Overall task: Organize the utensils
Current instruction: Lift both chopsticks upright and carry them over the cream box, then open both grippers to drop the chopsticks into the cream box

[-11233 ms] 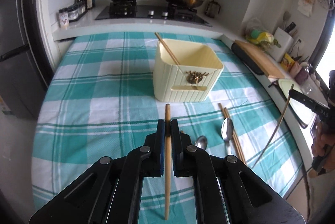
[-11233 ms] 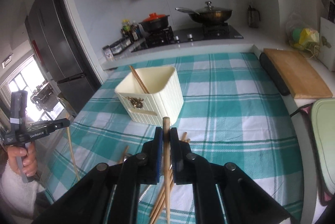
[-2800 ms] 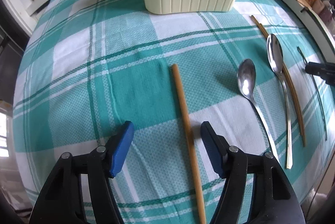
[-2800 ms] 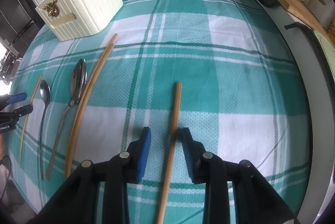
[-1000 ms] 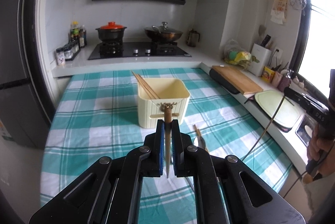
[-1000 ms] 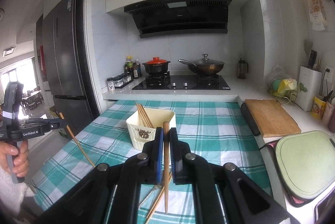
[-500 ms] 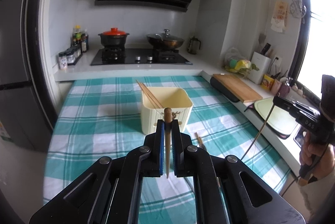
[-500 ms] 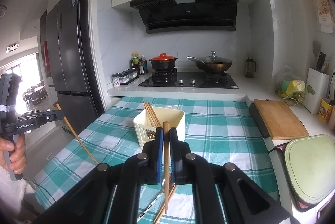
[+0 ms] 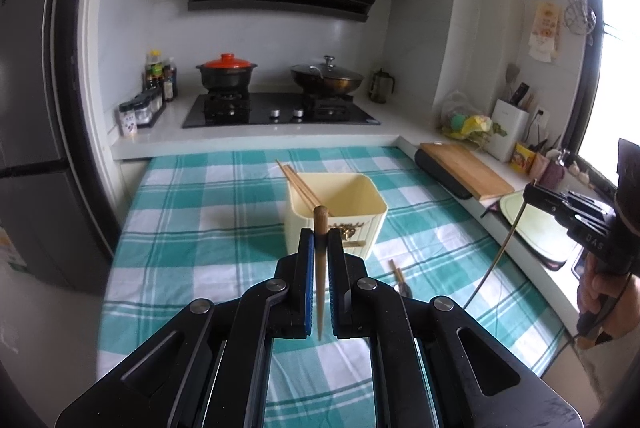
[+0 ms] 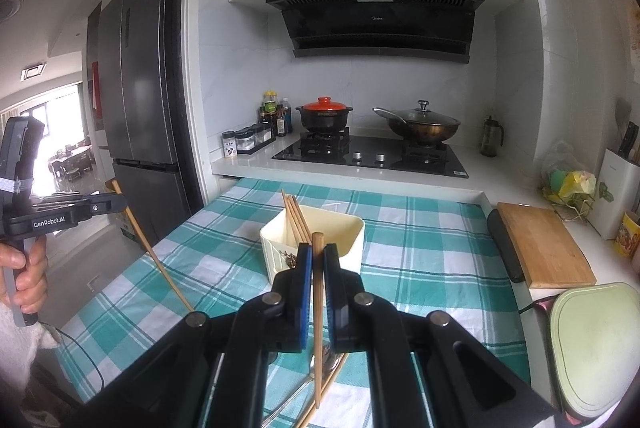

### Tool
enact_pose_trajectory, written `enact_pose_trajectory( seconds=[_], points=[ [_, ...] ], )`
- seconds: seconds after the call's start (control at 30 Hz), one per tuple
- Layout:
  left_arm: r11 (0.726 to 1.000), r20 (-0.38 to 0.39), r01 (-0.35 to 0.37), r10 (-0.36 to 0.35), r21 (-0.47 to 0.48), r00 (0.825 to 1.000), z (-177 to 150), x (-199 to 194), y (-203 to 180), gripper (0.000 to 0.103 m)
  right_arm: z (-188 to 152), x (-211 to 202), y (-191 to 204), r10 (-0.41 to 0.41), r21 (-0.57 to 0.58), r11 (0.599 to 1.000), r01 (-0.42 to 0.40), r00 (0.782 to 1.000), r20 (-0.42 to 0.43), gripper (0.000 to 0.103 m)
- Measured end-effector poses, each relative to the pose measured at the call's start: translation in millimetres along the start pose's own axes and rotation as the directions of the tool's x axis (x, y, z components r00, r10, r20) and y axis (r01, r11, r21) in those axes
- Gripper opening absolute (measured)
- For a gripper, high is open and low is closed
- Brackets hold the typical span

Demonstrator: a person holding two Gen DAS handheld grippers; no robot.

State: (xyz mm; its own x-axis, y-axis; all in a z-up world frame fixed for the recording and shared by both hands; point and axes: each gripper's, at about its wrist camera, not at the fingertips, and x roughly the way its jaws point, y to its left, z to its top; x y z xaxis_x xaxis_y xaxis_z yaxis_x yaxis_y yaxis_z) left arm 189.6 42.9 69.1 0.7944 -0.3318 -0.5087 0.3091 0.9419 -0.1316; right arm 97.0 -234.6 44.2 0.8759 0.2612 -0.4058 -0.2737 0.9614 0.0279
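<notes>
Bench (image 9: 192,228): checked teal cloth, carrying all items.
Cream holder (image 9: 360,224): mid-bench, open top, several chopsticks (image 9: 298,187) leaning at its back-left corner.
Left gripper (image 9: 320,252): raised above the bench, aimed at the holder, tilted downward; jaws clamped on one upright chopstick (image 9: 320,268).
Right gripper (image 10: 315,264): likewise raised and tilted down toward the holder; jaws clamped on a second chopstick (image 10: 317,308).
Loose spoon and chopsticks (image 10: 328,380): on the cloth, in front of the holder.
Handling note: bring each lower tip over the rim before releasing; go one at a time, clear of the leaning sticks.
</notes>
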Motion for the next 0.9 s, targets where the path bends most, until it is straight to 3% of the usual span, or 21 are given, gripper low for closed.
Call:
enact_pose_trajectory(
  seconds=[0.3, 0.5, 0.63, 0.77, 0.9],
  points=[
    [1.0, 0.017, 0.01, -0.01, -0.008, 1.0, 25, 6, 4, 0.004, 17, 24, -3, 0.022, 0.001, 1.0, -0.022, 1.0, -0.013, 0.006],
    [1.0, 0.055, 0.023, -0.023, 0.005, 0.998, 63, 13, -1, 0.004, 39, 41, -11, 0.022, -0.008, 1.0, -0.022, 1.0, -0.009, 0.006],
    [1.0, 0.115, 0.014, -0.014, 0.004, 0.993, 101, 21, -5, 0.004, 72, 55, -19, 0.017, -0.016, 1.0, -0.016, 0.999, 0.031, 0.006],
    [0.996, 0.138, 0.049, -0.038, -0.079, 0.99, 135, 43, 3, 0.004, 108, 74, -28, 0.034, 0.009, 0.999, -0.035, 0.994, 0.108, 0.006],
    [0.994, 0.159, 0.006, 0.011, -0.106, 0.987, 152, 76, 5, 0.004, 130, 97, -33, 0.035, 0.039, 0.998, -0.043, 0.983, 0.178, 0.006]
  ],
)
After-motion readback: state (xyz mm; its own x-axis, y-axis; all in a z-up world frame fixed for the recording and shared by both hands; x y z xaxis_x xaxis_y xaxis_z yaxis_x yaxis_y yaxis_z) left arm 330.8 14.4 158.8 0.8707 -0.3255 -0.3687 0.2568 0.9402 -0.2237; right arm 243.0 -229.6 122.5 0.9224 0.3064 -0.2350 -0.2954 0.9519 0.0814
